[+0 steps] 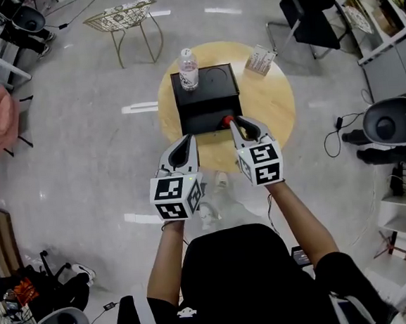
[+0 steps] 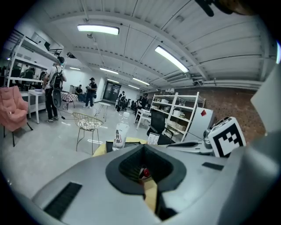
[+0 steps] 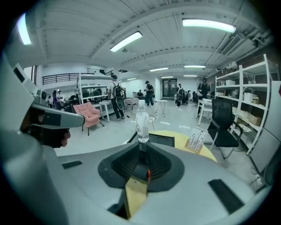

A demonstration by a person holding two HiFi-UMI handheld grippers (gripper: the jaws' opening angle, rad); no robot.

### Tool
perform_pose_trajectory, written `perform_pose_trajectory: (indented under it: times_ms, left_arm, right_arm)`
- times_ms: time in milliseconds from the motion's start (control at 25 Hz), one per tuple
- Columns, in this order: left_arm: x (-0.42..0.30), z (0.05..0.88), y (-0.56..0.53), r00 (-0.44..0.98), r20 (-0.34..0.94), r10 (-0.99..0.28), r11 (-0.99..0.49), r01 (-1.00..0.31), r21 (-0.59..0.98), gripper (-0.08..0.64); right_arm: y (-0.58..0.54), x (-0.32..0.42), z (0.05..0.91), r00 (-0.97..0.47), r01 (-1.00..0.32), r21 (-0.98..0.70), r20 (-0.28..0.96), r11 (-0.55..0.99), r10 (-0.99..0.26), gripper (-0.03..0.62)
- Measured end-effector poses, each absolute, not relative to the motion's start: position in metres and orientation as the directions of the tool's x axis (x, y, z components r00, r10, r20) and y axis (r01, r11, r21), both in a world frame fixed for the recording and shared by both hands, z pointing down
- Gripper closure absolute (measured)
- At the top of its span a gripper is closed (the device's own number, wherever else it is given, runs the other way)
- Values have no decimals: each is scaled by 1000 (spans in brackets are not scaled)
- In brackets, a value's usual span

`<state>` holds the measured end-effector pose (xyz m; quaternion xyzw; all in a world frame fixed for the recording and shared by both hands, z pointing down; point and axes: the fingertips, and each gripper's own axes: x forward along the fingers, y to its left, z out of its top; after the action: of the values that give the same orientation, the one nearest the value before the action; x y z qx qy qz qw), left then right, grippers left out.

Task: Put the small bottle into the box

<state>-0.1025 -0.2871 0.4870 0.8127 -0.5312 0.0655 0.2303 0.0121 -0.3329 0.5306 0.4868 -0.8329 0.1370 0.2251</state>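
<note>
Your right gripper [image 1: 234, 122] pinches the small bottle [image 3: 141, 172]; lift over the box [image 1: 199, 116] wall, upright; left gripper [image 1: 190, 140] closed, empty; park it.

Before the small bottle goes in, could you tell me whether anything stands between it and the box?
Nothing visible does. The small bottle sits in the right gripper's jaws, right at the box's near edge. The water bottle stands by the far left corner, off that path.
</note>
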Motion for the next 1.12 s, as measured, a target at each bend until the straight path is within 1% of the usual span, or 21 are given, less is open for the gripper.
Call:
perform_pose_trajectory:
  times_ms: [160, 480, 840, 1120]
  left_arm:
    - [-104, 470, -271, 437, 323, -839, -359, -892, 274, 551]
    - [-108, 434, -230, 456, 259, -851, -404, -885, 230, 551]
    - [-115, 406, -187, 474, 193, -859, -442, -877, 188, 551]
    - [-120, 392, -162, 483, 162, -861, -456, -873, 174, 551]
  right_arm:
    - [-317, 7, 505, -434, -876, -8, 451, 483, -780, 569]
    - [-276, -7, 463, -445, -880, -11, 368, 474, -817, 588]
    - [-232, -12, 434, -437, -889, 1, 298, 458, -849, 589]
    - [-205, -24, 419, -443, -887, 10, 267, 462, -856, 589]
